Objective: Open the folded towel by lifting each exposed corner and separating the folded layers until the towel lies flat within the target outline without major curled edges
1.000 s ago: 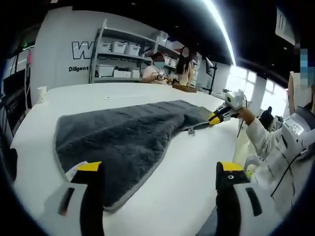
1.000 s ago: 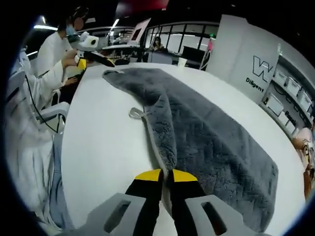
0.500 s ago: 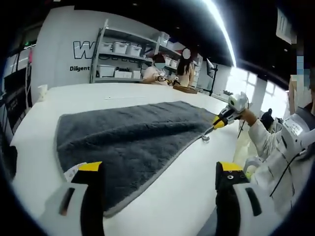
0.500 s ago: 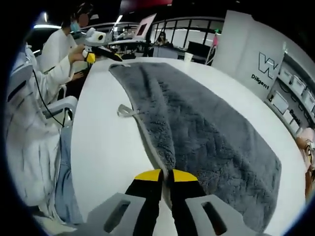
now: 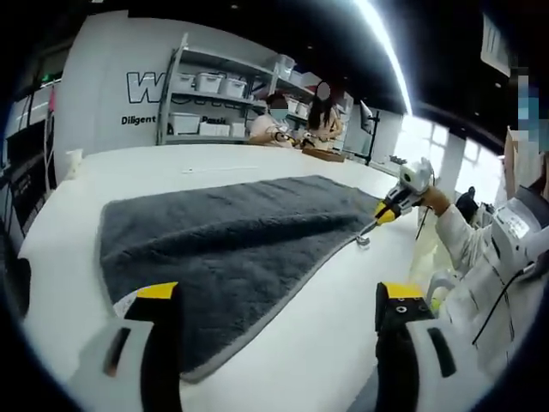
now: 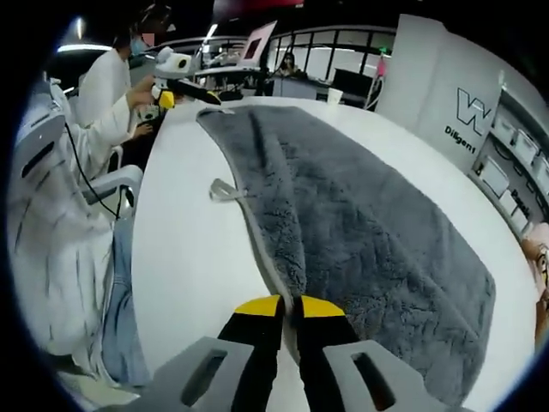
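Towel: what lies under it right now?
The grey towel lies on the white table, bare around it. The right tongs pinch its edge. Any outline beneath is covered.

Grey towel spread on white table

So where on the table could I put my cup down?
Bare white table runs between the grey fluffy towel and the person's side. More lies beyond the towel toward the shelves. Crowded where the right gripper pinches the towel's edge.
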A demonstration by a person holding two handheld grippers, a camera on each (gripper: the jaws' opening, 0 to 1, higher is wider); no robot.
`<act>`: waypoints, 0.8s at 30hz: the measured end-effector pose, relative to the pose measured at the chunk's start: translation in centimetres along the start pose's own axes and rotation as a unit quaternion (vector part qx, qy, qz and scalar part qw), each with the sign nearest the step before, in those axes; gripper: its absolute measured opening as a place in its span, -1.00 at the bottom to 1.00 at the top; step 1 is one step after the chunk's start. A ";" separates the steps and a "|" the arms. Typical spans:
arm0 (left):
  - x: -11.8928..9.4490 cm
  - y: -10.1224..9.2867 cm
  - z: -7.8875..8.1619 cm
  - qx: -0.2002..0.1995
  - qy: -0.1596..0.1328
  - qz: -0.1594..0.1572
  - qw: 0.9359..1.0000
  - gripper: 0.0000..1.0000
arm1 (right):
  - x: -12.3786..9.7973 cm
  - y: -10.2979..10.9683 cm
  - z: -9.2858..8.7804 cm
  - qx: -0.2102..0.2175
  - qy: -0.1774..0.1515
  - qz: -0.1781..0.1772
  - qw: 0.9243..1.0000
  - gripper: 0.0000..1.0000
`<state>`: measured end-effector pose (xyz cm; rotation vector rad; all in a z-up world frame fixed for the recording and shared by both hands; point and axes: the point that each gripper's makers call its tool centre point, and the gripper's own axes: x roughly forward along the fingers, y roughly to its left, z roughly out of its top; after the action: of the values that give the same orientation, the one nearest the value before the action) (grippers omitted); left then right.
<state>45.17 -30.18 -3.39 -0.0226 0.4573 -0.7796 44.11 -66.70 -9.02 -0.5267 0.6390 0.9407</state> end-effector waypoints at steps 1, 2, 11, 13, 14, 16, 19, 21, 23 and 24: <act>-0.1 0.0 0.1 0.001 -0.001 0.000 1.000 0.82 | 0.0 0.1 0.0 -0.002 -0.001 0.002 1.000 -0.99; -0.2 0.0 0.1 0.001 0.000 0.001 1.000 0.81 | -0.1 0.2 0.0 -0.003 -0.002 0.004 1.000 -0.99; -0.7 0.9 -0.1 -0.006 0.007 0.027 1.000 0.78 | -0.6 0.8 -0.5 -0.002 0.001 0.008 1.000 -0.98; -0.6 1.0 -0.2 -0.007 0.009 0.032 0.999 0.78 | -0.7 1.0 -0.5 -0.004 0.001 0.006 1.000 -0.97; -0.6 1.3 -0.4 -0.014 0.013 0.039 0.999 0.80 | -0.7 1.0 -0.5 -0.004 0.001 0.005 1.000 -0.97; -0.6 1.5 -0.4 -0.012 0.012 0.043 0.999 0.83 | -0.7 1.2 -0.5 -0.004 0.001 0.003 1.000 -0.97; -0.6 1.5 -0.5 -0.011 0.015 0.041 0.999 0.80 | -0.7 1.3 -0.6 -0.001 -0.001 0.006 1.000 -0.96; -0.5 1.5 -0.4 -0.014 0.010 0.042 0.999 0.80 | -0.9 1.4 -0.6 -0.002 -0.003 0.005 1.000 -0.95; -0.5 1.4 -0.4 -0.015 0.011 0.042 0.999 0.79 | -1.3 1.5 -0.4 -0.010 -0.010 0.001 1.000 -0.88; -0.4 1.4 -0.4 -0.015 0.011 0.042 0.999 0.79 | -1.5 1.3 -0.4 -0.006 -0.012 -0.005 1.000 -0.79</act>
<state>45.66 -28.83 -3.84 -0.0222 0.4875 -0.6915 42.22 -67.17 -8.37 -0.5273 0.6082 0.9403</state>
